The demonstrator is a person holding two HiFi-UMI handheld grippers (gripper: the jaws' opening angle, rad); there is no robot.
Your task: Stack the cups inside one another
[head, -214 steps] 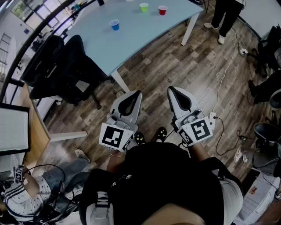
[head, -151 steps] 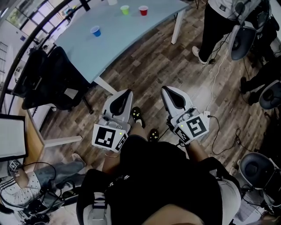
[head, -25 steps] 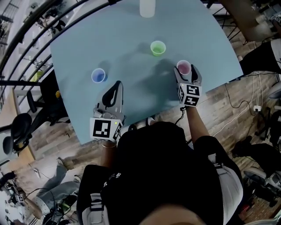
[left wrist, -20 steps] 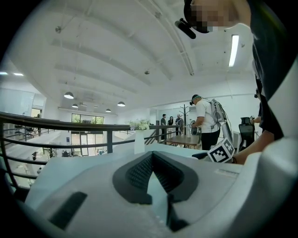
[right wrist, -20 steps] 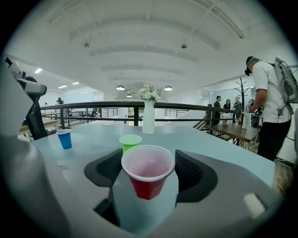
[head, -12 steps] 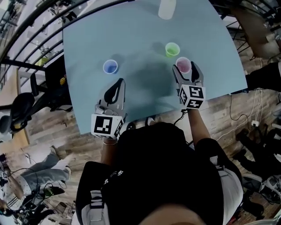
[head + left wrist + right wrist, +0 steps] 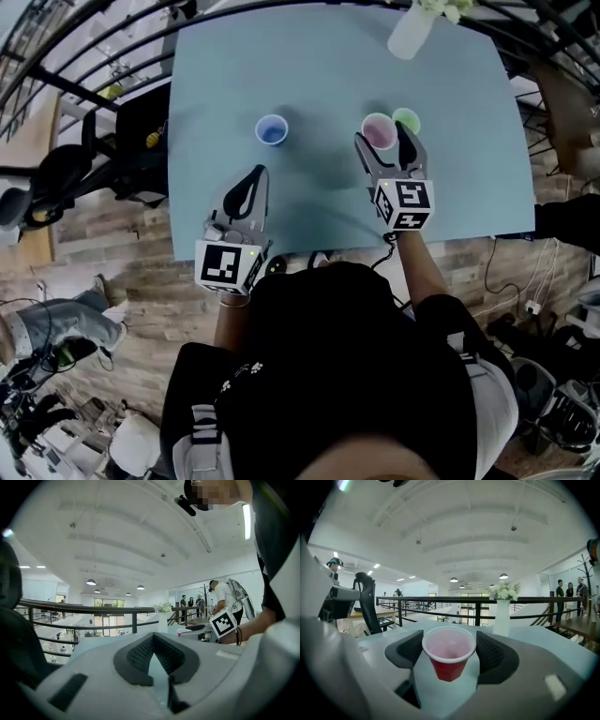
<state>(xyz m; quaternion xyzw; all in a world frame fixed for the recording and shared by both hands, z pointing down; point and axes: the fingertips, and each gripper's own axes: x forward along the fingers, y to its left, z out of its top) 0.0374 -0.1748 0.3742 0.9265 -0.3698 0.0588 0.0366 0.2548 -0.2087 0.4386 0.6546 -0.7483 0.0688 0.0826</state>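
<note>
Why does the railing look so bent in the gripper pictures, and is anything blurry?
Right gripper view: the wide-angle lens bows the railing and blackens the corners; the red cup between the jaws is sharp. Left gripper view: same bowing, a strip light glares, a mosaic patch hides a face. Head view: dim, soft shadows on the table.

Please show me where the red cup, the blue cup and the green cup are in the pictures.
red cup [image 7: 449,663]: right gripper view, on its red outer wall.
blue cup [image 7: 272,129]: head view, on its open inside.
green cup [image 7: 409,118]: head view, on its open inside.
</note>
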